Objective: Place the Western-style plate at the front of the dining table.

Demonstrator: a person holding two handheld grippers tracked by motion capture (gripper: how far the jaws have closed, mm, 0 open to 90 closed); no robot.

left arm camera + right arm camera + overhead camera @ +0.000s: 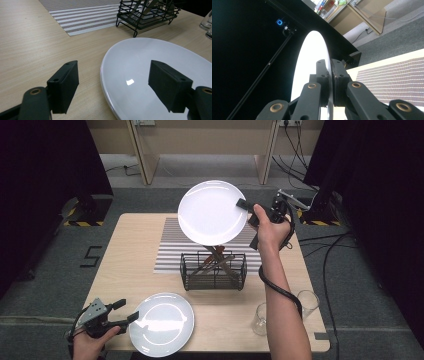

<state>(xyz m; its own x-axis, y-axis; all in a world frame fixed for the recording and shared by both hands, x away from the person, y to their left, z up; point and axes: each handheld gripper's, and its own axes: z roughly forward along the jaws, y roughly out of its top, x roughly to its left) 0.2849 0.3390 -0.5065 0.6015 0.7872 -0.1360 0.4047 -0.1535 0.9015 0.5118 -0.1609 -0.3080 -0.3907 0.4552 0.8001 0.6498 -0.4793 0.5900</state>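
Note:
A white plate [211, 212] hangs in the air above the striped placemat, tilted toward the camera. My right gripper [245, 204] is shut on its right rim; in the right gripper view the two pads [336, 75] press on the plate's thin edge [312, 62]. A second white plate [162, 323] lies flat at the table's near left edge. My left gripper [126, 311] is open at that plate's left rim. In the left gripper view one jaw stands over the bare wood and the other over the plate [155, 75], with my left gripper [113, 83] gripping nothing.
A black wire basket [214, 270] with wooden-handled utensils stands mid-table on the near edge of the striped placemat [170, 245]. Two clear glasses [260, 319] [307, 303] stand at the near right. Cables and a stand base [320, 215] lie on the floor beyond the table's right corner.

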